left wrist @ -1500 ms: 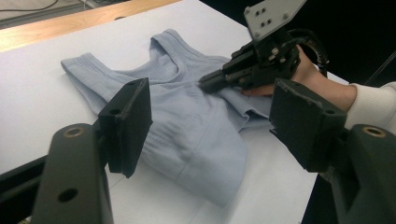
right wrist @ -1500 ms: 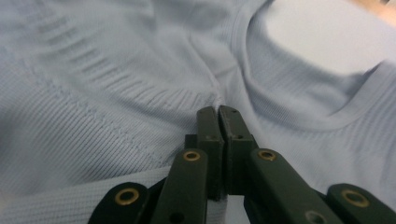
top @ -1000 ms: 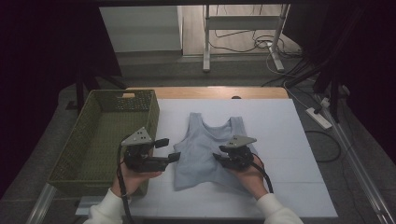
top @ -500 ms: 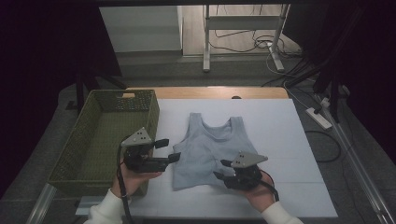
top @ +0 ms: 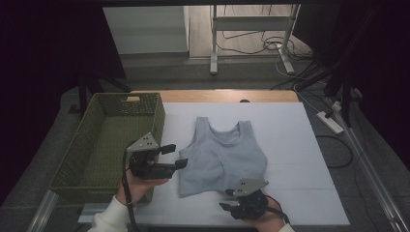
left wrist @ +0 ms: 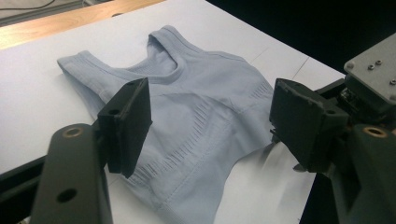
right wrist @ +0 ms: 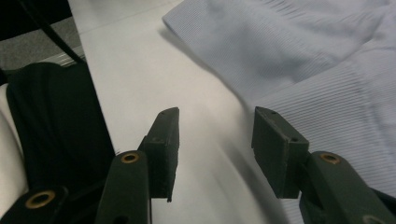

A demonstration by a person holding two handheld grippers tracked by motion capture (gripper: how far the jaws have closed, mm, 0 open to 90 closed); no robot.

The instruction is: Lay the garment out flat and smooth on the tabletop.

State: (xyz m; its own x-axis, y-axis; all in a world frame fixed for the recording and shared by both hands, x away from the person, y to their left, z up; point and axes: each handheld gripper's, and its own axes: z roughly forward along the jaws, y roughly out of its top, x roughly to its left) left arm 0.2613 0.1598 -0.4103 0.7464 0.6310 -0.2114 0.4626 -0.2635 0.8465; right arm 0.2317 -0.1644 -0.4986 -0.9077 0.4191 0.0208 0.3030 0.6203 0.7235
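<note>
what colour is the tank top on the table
Pale blue-grey with fine ribbing; the tank top shows best in the left gripper view.

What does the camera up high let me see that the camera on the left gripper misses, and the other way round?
The high view takes in the green woven basket left of the top, the right gripper at the near table edge, and the floor with cables beyond. The left gripper view gives a close look at the top's ribbed bands and at its own two jaws, standing apart with nothing between them. Both share the pale blue sleeveless top lying flat on the white table, the strip of wooden table edge behind it, and the left gripper.
</note>
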